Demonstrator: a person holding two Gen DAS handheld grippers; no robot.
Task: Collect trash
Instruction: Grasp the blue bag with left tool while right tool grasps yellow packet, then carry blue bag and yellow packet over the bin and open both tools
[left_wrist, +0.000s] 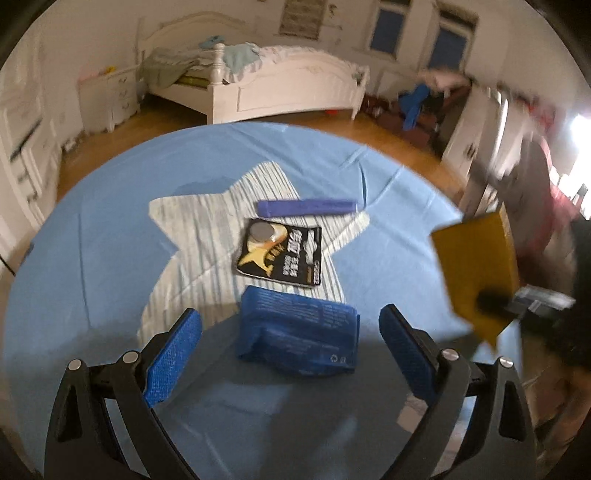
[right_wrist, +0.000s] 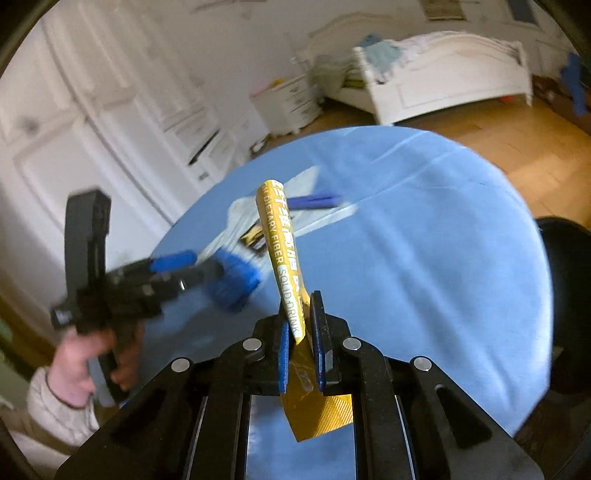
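A crumpled blue wrapper (left_wrist: 299, 332) lies on the blue-clothed table (left_wrist: 92, 258), just ahead of my open left gripper (left_wrist: 291, 347), between its spread blue pads. Beyond it lie a black and gold packet (left_wrist: 282, 256) and a purple strip (left_wrist: 306, 207) on a star-shaped striped mat (left_wrist: 207, 221). My right gripper (right_wrist: 301, 332) is shut on a yellow drink sachet (right_wrist: 284, 254), held upright above the table; the sachet also shows at the right of the left wrist view (left_wrist: 476, 273). The left gripper and the blue wrapper (right_wrist: 232, 284) show blurred in the right wrist view.
A white bed (left_wrist: 288, 85) stands across the wooden floor (left_wrist: 388, 140) behind the table. White cabinets (right_wrist: 92, 110) line the left wall. A dark round object (right_wrist: 569, 295) sits beside the table's right edge.
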